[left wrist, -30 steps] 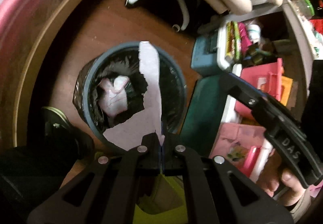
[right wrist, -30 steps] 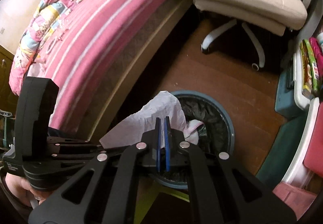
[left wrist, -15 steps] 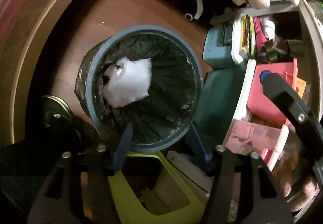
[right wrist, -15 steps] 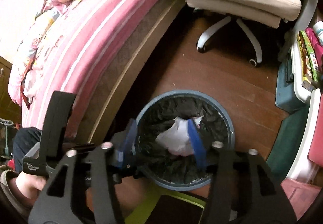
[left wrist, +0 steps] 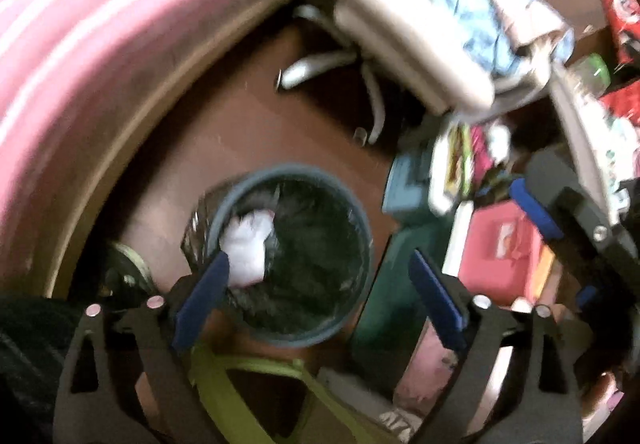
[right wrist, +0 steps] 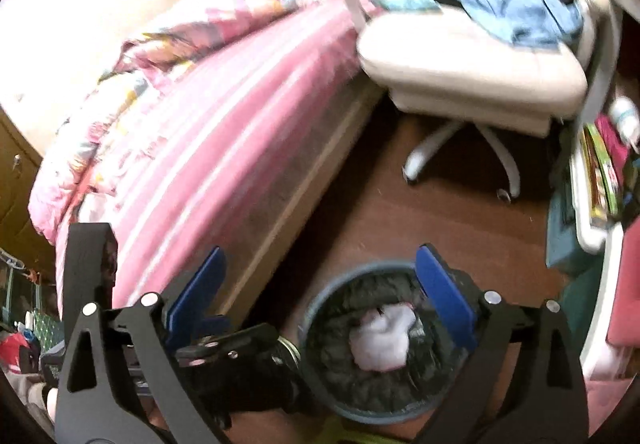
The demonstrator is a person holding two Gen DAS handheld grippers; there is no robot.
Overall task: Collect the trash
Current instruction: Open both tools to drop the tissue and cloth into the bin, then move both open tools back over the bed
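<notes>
We find the left gripper (left wrist: 318, 296) with its jaws spread wide, having just been opening, nothing between them. The right gripper (right wrist: 320, 298) stands likewise, its jaws just opened and empty. The crumpled white paper (left wrist: 250, 250) lies inside the bin (left wrist: 362, 228), at lower centre of both frames, against the black liner (right wrist: 340, 348). The bin stands on the wooden floor (right wrist: 400, 212) beside the pink bed (right wrist: 208, 148).

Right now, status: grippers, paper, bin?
Left gripper and right gripper open, jaws just opened, nothing between the fingers. White paper lies in the lined bin. Nothing blocking the bin mouth.
</notes>
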